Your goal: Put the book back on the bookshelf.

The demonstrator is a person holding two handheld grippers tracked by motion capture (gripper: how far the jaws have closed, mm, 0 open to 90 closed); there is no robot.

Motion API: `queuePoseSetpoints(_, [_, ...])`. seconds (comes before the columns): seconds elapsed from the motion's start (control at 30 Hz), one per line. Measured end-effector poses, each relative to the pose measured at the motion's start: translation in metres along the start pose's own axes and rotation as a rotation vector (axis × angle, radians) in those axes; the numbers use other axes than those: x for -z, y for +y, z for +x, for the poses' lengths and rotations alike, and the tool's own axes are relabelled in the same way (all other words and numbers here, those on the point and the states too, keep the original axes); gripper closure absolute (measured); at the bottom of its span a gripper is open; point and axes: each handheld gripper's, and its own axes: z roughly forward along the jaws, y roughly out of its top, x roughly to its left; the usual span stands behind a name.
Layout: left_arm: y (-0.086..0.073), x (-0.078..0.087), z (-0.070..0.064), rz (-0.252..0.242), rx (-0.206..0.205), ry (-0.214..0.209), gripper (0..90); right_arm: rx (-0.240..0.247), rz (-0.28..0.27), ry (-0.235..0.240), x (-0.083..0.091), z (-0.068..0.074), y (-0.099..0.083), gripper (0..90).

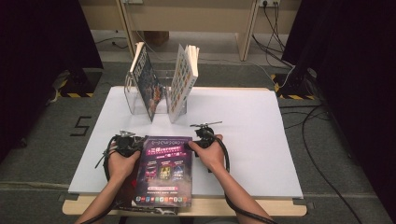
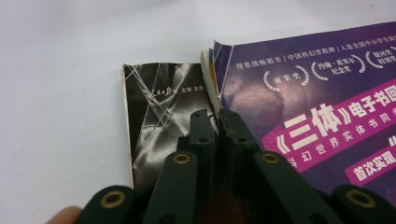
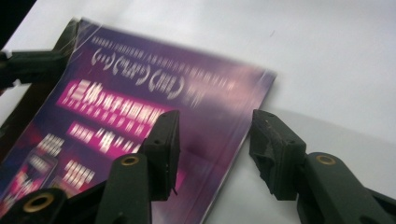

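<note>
A purple magazine (image 1: 166, 170) (image 2: 303, 93) (image 3: 140, 107) lies flat near the front of the white board (image 1: 261, 140), on top of a dark book (image 2: 159, 107) that sticks out on its left. My left gripper (image 1: 133, 144) (image 2: 212, 116) is at the magazine's upper left corner. Its jaws are pressed together, and the magazine's left edge runs into the slit between them. My right gripper (image 1: 198, 140) (image 3: 215, 119) is open at the upper right corner. One jaw is over the cover, the other over the bare board. The left gripper (image 3: 28, 65) also shows in the right gripper view.
A clear stand (image 1: 161, 105) at the back of the board holds two leaning books, one dark (image 1: 145, 84) and one pale (image 1: 183, 81). The board's right half is bare. The wooden table edge (image 1: 233, 207) runs along the front, and cables (image 1: 317, 154) trail on the floor at the right.
</note>
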Motion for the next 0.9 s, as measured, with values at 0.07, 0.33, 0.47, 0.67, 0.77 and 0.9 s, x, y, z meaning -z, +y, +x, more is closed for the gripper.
queuePoseSetpoints(0.07, [0.000,0.000,0.000,-0.001,0.000,0.001,80.4,-0.027,-0.003,0.005,-0.002,-0.003,0.005,52.4])
queuePoseSetpoints(0.33, [0.001,0.013,0.004,-0.036,0.020,-0.009,73.7,-0.049,-0.005,0.004,-0.007,-0.007,0.014,51.7])
queuePoseSetpoints(0.47, [0.000,0.021,0.000,-0.035,-0.001,-0.030,70.6,-0.043,-0.010,-0.003,-0.009,-0.008,0.017,51.3])
queuePoseSetpoints(0.67, [-0.004,0.020,-0.006,0.003,-0.032,-0.061,68.4,-0.055,-0.008,-0.008,-0.012,-0.010,0.023,51.0])
queuePoseSetpoints(0.77, [-0.005,0.017,-0.007,0.021,-0.040,-0.064,68.8,-0.043,-0.014,-0.014,-0.014,-0.010,0.025,50.9])
queuePoseSetpoints(0.9, [-0.006,0.016,-0.008,0.031,-0.046,-0.065,70.0,-0.058,-0.009,-0.012,-0.016,-0.010,0.027,51.2])
